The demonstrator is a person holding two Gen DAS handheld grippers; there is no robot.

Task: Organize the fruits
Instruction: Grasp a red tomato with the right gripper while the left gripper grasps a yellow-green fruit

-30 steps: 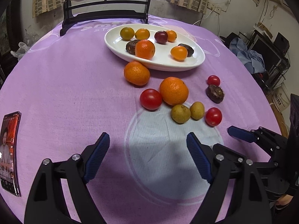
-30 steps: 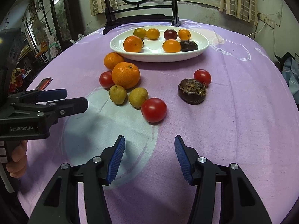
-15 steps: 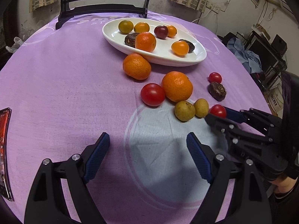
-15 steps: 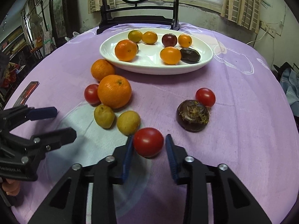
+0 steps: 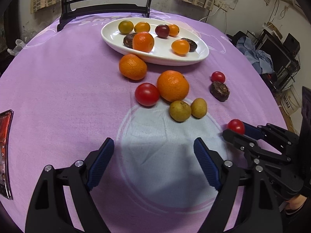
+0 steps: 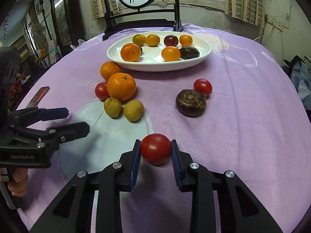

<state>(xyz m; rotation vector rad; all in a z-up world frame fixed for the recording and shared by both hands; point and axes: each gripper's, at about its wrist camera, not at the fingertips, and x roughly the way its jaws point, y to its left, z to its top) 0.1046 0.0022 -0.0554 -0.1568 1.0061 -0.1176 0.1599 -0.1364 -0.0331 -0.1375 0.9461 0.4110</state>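
Observation:
My right gripper [image 6: 155, 151] is shut on a red tomato [image 6: 155, 148], just above the purple cloth; it also shows in the left wrist view [image 5: 236, 126]. My left gripper [image 5: 153, 163] is open and empty over the pale circle in the cloth. A white oval plate [image 6: 205, 57] at the back holds several fruits. Loose on the cloth lie two oranges [image 6: 121, 86], a second tomato [image 6: 101, 90], two yellow-green fruits [image 6: 133, 110], a dark brown fruit [image 6: 190, 103] and a small tomato [image 6: 202, 86].
A phone [image 5: 4, 153] lies at the table's left edge. A dark wooden screen stand [image 6: 140, 22] stands behind the plate. The left gripper shows at the left of the right wrist view [image 6: 64, 122].
My right gripper moved forward around the red tomato, shut on it and drew it back from the two yellow-green fruits. My left gripper stayed open and shifted slightly.

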